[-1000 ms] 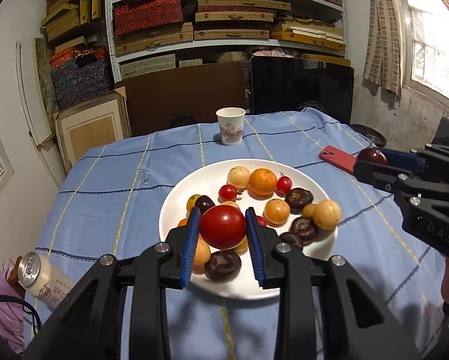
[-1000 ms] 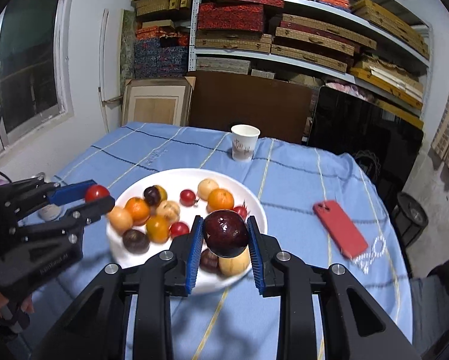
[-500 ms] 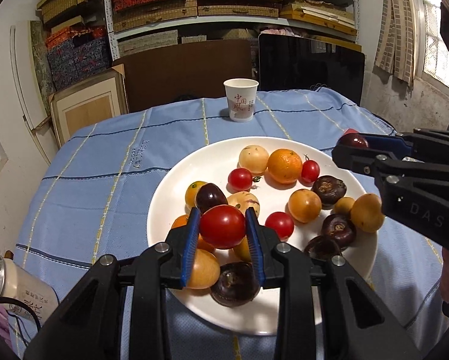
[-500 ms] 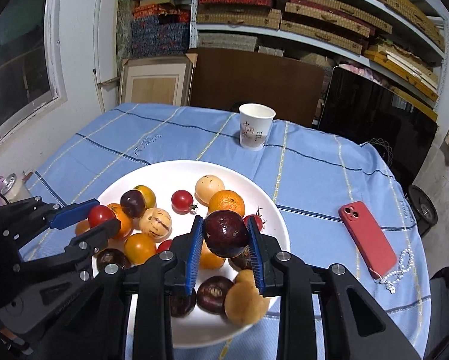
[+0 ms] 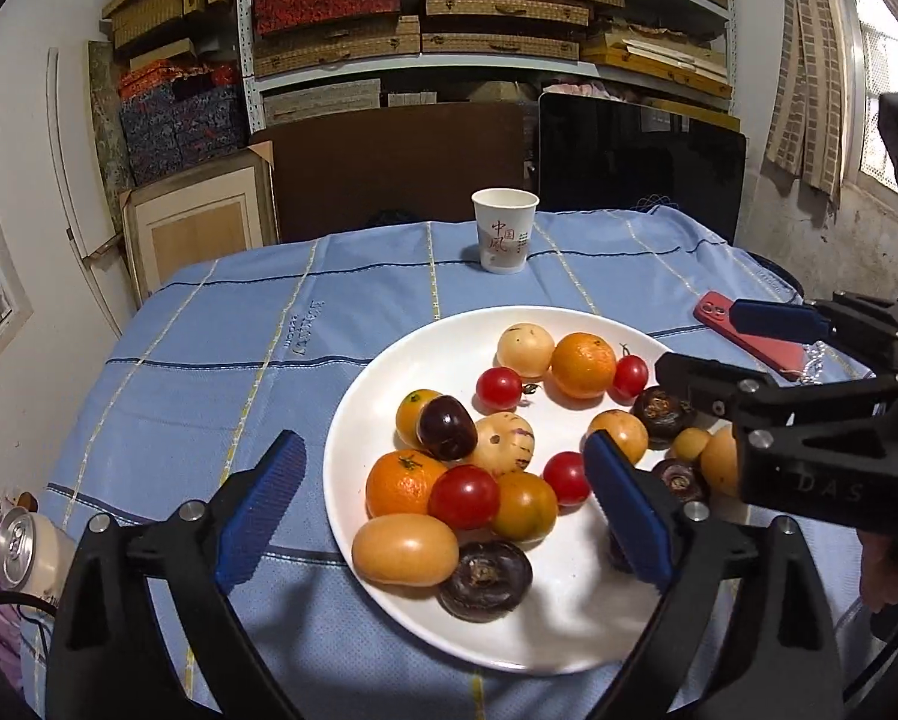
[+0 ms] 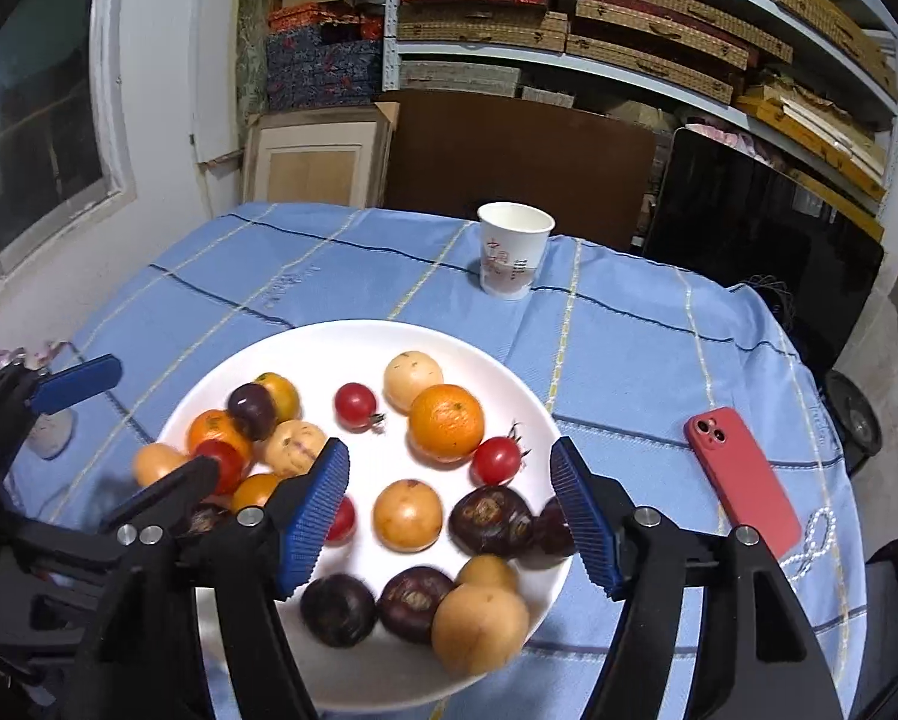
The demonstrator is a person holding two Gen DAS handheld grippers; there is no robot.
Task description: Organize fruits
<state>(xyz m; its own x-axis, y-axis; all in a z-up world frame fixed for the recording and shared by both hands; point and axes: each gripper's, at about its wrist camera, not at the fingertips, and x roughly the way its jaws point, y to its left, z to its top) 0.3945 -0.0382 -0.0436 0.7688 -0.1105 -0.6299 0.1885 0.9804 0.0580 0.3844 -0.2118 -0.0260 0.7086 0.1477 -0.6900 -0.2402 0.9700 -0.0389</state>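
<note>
As both pairs of jaws had just been opening, I saw each stand wide with no pad pressing on fruit. The left gripper (image 5: 443, 504) hovered over the near-left part of the white plate (image 5: 569, 630). Between and just beyond its blue pads lay the red tomato (image 5: 464, 496), resting among an orange mandarin (image 5: 402, 482), a yellow-orange fruit (image 5: 524, 506) and an oblong yellow fruit (image 5: 405, 549); the tomato touched neither pad. A dark water chestnut (image 5: 485, 579) lay just in front, nearer the camera.

The right gripper (image 6: 449, 516) stood open over the near-right part of the same plate (image 6: 329, 348). The dark purple plum (image 6: 554, 525) lay on the plate close against the inner side of the right-hand pad, blurred; I could not tell whether it touched that pad. Beside it sat a dark chestnut (image 6: 490, 521) and a round orange fruit (image 6: 407, 514), both within the gap.

Beyond the plate, on the blue cloth (image 6: 629, 360), stood a paper cup (image 6: 514, 249); a red phone (image 6: 740, 474) lay to the right.
</note>
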